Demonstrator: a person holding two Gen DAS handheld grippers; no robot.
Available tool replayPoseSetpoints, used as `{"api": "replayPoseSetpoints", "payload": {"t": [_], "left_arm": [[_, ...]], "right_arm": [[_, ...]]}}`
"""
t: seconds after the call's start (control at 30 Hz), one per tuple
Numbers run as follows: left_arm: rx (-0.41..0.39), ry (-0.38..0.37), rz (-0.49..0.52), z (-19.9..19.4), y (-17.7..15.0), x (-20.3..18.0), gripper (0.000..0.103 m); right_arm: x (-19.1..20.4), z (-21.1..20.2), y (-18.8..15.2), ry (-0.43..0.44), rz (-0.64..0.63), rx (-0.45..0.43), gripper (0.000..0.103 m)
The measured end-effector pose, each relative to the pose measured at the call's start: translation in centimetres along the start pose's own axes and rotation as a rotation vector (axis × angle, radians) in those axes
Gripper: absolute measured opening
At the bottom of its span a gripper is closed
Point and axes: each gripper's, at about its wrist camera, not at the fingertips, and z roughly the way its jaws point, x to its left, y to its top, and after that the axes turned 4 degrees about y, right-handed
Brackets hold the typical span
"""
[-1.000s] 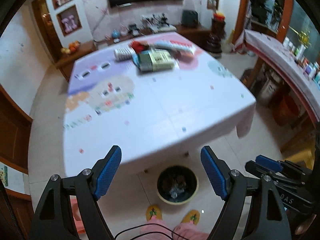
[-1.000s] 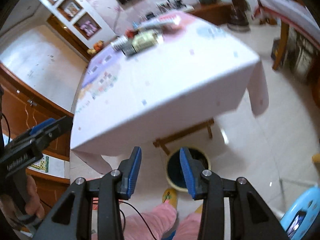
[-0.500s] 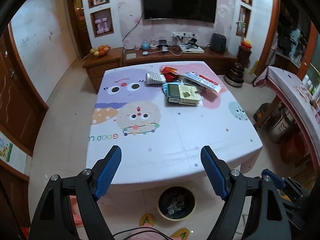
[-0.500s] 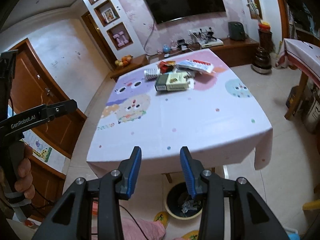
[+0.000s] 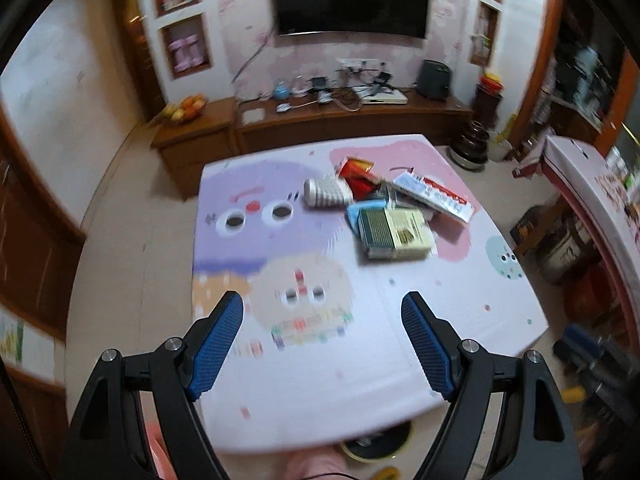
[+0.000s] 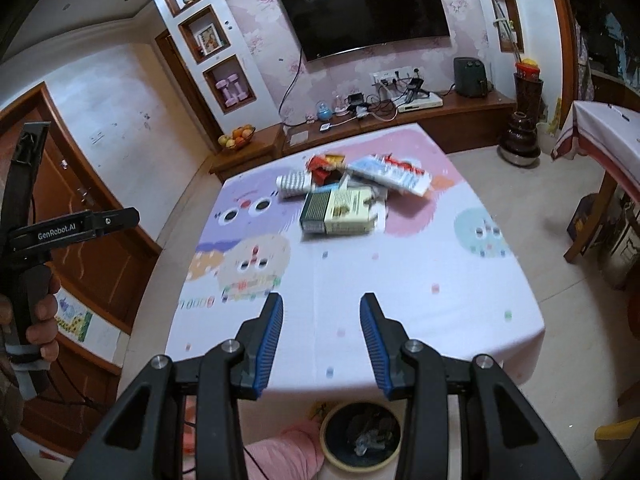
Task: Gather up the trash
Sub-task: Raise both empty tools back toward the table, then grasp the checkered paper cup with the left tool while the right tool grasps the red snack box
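Note:
A heap of trash lies at the far side of the table [image 5: 360, 360] [image 6: 400, 280]: a green and cream box [image 5: 394, 232] [image 6: 340, 212], a striped white packet [image 5: 326, 192] [image 6: 294, 182], a red wrapper [image 5: 356, 168] [image 6: 324, 164] and a long white and red box [image 5: 432, 198] [image 6: 390, 172]. My left gripper [image 5: 322, 312] hangs open over the near part of the table, nothing between its fingers. My right gripper [image 6: 322, 312] is open too, narrower, and empty, above the table's near edge. A dark bin [image 6: 362, 434] with rubbish in it stands on the floor under that edge.
The left hand and its tool's handle [image 6: 36, 272] show at the left of the right wrist view. A wooden cabinet [image 6: 360, 132] with cables runs along the far wall under a TV [image 6: 364, 8]. A second covered table [image 5: 600, 200] stands at the right. Pink-clad knees [image 6: 288, 448] are below.
Both grippers have risen and swung from above the floor bin towards the table top, so the trash heap now looks nearer. Neither jaw gap has changed.

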Motion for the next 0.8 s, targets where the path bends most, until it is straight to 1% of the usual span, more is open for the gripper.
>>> {"api": "replayPoseSetpoints", "payload": {"t": [0.07,0.13,0.23,0.3,0.33,0.4,0.5,0.6,0.7,0.8], "left_arm": [[-0.002,-0.019,0.066,1.8,2.5,0.6,0.080],[0.002,-0.046,0.137,4.1,4.8,1.0,0.080],[0.018,-0.083,0.244,8.7,8.3,1.3,0.080],[0.044,-0.120,0.303,12.5,10.5,1.4,0.080],[0.060,-0.134,0.321,13.9,11.3,1.3,0.080],[0.106,-0.165,0.353,18.2,12.9,1.2,0.080],[0.146,-0.155,0.404,23.5,14.5,0.6,0.080],[0.169,-0.161,0.476,27.9,15.1,-0.6,0.080],[0.184,-0.164,0.537,31.3,15.2,-1.8,0.080],[0.224,-0.195,0.568,34.5,15.5,-2.7,0.080]], "right_arm": [[0.2,1.7,2.3,-0.020,0.031,0.013,0.040],[0.6,3.9,5.1,-0.020,0.069,0.031,0.040],[1.1,7.4,8.6,-0.028,0.104,0.060,0.040],[1.3,10.3,10.9,-0.031,0.130,0.077,0.040],[1.3,11.6,11.7,-0.036,0.144,0.083,0.040],[1.3,14.8,13.4,-0.046,0.176,0.100,0.040],[0.8,19.3,15.3,-0.071,0.214,0.127,0.040],[0.0,23.0,16.9,-0.080,0.249,0.151,0.040],[-0.7,26.2,18.2,-0.090,0.260,0.163,0.040],[-1.3,28.8,19.2,-0.099,0.256,0.176,0.040]]}}
